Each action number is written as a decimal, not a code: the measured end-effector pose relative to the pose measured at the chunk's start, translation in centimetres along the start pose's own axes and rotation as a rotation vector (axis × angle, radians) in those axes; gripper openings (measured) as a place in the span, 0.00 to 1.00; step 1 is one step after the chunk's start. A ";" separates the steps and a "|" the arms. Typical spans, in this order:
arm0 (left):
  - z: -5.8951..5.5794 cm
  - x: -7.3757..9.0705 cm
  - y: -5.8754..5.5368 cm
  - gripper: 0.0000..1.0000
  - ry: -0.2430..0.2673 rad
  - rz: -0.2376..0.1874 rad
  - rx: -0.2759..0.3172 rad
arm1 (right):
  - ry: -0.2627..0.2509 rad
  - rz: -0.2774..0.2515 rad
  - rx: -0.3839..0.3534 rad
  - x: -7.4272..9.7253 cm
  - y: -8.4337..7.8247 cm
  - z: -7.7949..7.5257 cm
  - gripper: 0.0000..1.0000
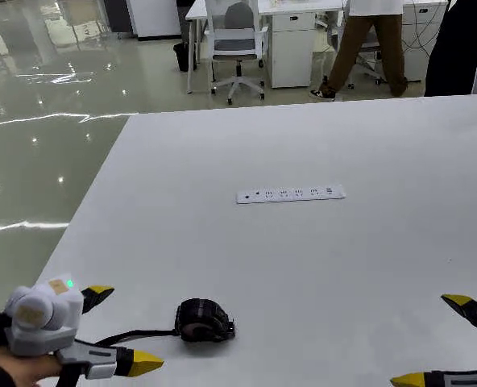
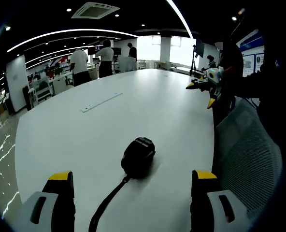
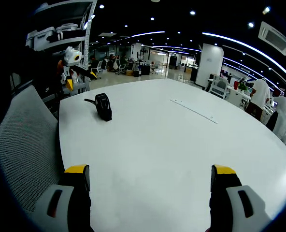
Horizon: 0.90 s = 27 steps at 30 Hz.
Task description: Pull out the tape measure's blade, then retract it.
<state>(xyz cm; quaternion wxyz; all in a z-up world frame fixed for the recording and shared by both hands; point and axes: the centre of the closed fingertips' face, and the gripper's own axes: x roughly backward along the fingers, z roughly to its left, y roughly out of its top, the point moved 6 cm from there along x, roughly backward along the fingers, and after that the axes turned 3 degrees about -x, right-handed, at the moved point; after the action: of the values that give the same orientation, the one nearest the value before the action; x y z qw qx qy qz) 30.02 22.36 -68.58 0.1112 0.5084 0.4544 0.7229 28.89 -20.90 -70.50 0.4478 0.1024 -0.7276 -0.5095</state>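
**Both grippers open; tape measure lies just ahead of the left one**

The left gripper (image 1: 124, 326) has its yellow-tipped jaws spread wide and grips nothing. Just ahead of those jaws, in line with the gap between them, the tape measure (image 2: 139, 155) lies on the white table (image 1: 319, 266), apart from both tips. A black strap (image 2: 107, 203) trails from the near end of the case back toward this gripper. In the left gripper view it curves toward the jaw on the view's left. Only the strap lies between the jaws and the case. The case's long axis runs roughly along the gripper's forward line, turned slightly to its right, with the strap end nearest the jaws.

The right gripper (image 1: 432, 339) is well off to the left gripper's right. Its jaws stand equally wide with bare table between them. In the right gripper view the tape measure sits far ahead and to the left, well apart.

Beyond the tape measure, farther across the table, a white power strip (image 1: 291, 194) lies flat, well away from both grippers. A mesh chair back (image 2: 244, 154) stands at the table edge to the left gripper's right. Past the far edge are an office chair (image 1: 237, 40) and a standing person (image 1: 367, 40).
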 end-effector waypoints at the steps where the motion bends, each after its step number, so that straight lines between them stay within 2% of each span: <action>1: 0.1 -0.5 0.3 1.00 -0.013 0.022 -0.027 | 0.008 -0.004 0.015 -0.4 0.4 0.2 1.00; 4: 0.7 -2.2 0.5 0.99 -0.082 0.147 -0.113 | 0.043 -0.004 0.032 -1.8 1.4 0.7 1.00; 6: 0.8 -2.5 0.5 0.96 -0.113 0.254 -0.109 | 0.062 0.002 0.043 -2.6 1.6 1.0 1.00; 7: 1.0 -3.0 0.9 0.95 -0.133 0.282 -0.131 | 0.080 0.014 0.049 -3.2 1.7 1.3 1.00; 9: 1.6 -4.0 1.8 0.92 -0.138 0.274 -0.213 | 0.100 0.021 0.065 -4.2 1.9 1.7 1.00; 11: 1.8 -4.7 2.0 0.90 -0.154 0.305 -0.237 | 0.125 0.025 0.076 -4.8 2.1 2.2 1.00; 13: 2.0 -5.7 2.5 0.90 -0.165 0.317 -0.265 | 0.149 0.020 0.110 -5.6 2.6 2.8 1.00; 16: 1.9 -6.9 2.8 0.85 -0.201 0.357 -0.356 | 0.190 0.029 0.135 -6.6 3.2 3.6 1.00; 18: 1.1 -7.6 3.3 0.78 -0.235 0.352 -0.361 | 0.205 0.036 0.152 -7.3 3.6 3.9 1.00; 19: 0.4 -8.1 3.6 0.78 -0.287 0.334 -0.361 | 0.217 0.041 0.157 -7.9 3.8 4.0 1.00; 20: 0.2 -8.5 3.8 0.78 -0.301 0.324 -0.377 | 0.225 0.043 0.159 -8.1 4.0 4.1 1.00; 22: 0.1 -9.2 3.8 0.76 -0.303 0.341 -0.443 | 0.253 0.040 0.175 -9.0 4.6 4.6 1.00; 24: 0.1 -9.9 3.3 0.68 -0.321 0.391 -0.492 | 0.283 0.039 0.192 -9.9 5.3 5.0 0.98; 25: 0.1 -10.1 3.2 0.63 -0.319 0.396 -0.515 | 0.299 0.040 0.202 -10.3 5.6 5.3 0.98; 27: -0.2 -10.7 2.9 0.58 -0.336 0.410 -0.526 | 0.331 0.044 0.225 -11.4 6.4 5.9 0.96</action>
<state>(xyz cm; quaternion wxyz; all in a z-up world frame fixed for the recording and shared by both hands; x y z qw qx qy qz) 35.65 13.99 -73.14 0.1637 0.6544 0.1173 0.7288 33.00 -7.22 -71.91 0.5581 0.2183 -0.6985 -0.3911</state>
